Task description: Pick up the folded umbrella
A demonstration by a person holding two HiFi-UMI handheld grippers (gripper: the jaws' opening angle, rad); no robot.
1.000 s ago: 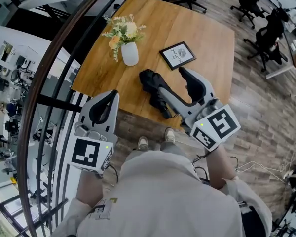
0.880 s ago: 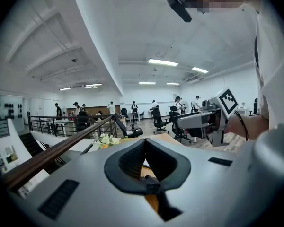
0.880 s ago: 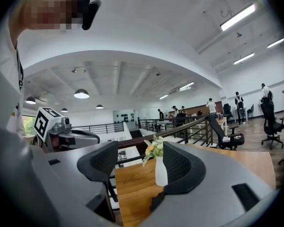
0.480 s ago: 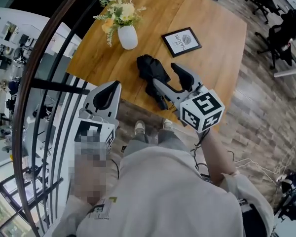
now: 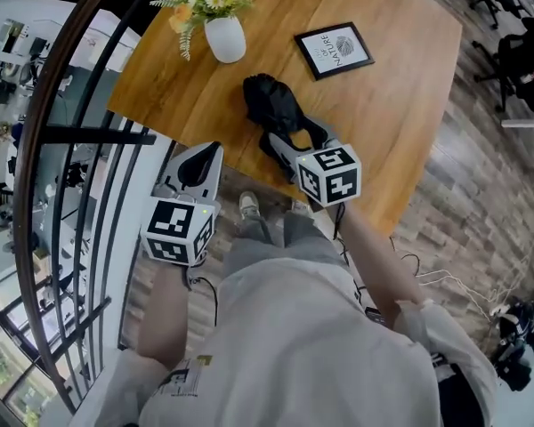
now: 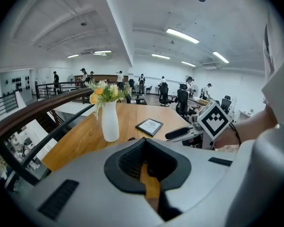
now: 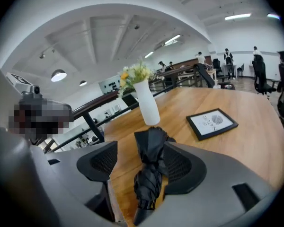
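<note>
The folded black umbrella [image 5: 269,105] lies on the wooden table [image 5: 400,105], its handle end toward the near edge. My right gripper [image 5: 295,134] is open and low over that near end. In the right gripper view the umbrella [image 7: 149,183] runs between the two pads, close against the right pad [image 7: 182,162] and apart from the left one. My left gripper [image 5: 205,152] hangs by the table's near left edge, off the umbrella. In the left gripper view its tips [image 6: 144,143] meet with nothing between them.
A white vase with flowers [image 5: 224,36] stands at the table's far left, and a framed picture [image 5: 334,49] lies right of it. A dark curved railing [image 5: 71,132] runs along the left. Office chairs [image 5: 516,52] stand at the far right. People stand far off in the room.
Both grippers have come down. The right one dropped from above the table to straddle the umbrella's near end. The left one sank beside the table's near left edge.
</note>
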